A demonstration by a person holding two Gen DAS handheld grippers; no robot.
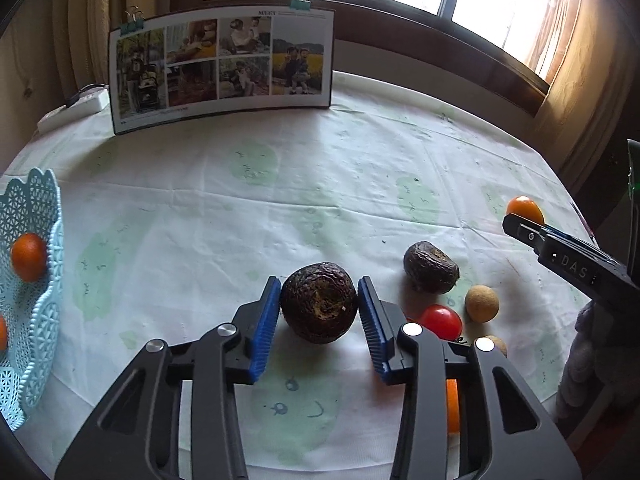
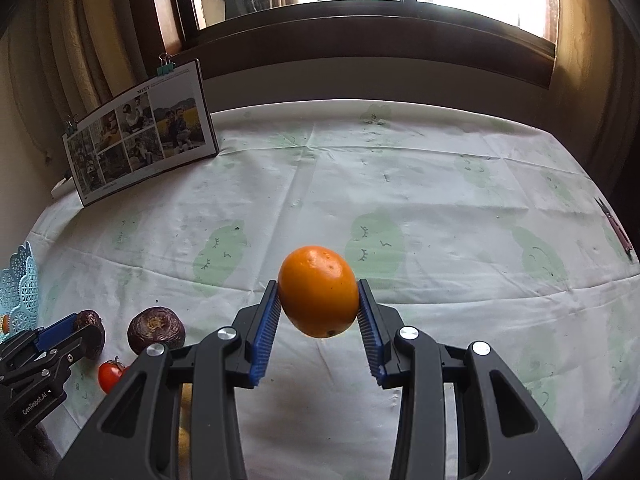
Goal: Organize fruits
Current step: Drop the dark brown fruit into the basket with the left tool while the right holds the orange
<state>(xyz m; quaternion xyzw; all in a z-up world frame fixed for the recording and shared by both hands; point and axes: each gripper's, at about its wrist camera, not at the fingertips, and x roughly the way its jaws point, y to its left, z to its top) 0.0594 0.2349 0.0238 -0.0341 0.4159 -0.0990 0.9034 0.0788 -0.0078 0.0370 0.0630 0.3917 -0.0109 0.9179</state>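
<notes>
Left wrist: dark wrinkled fruit between left gripper fingers, clamped; right gripper pinching orange.

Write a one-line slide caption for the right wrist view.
Right hand-held gripper shut on an orange above the tablecloth, photo board behind.

Basket lies far left; photo board stands behind the fruits.
</notes>
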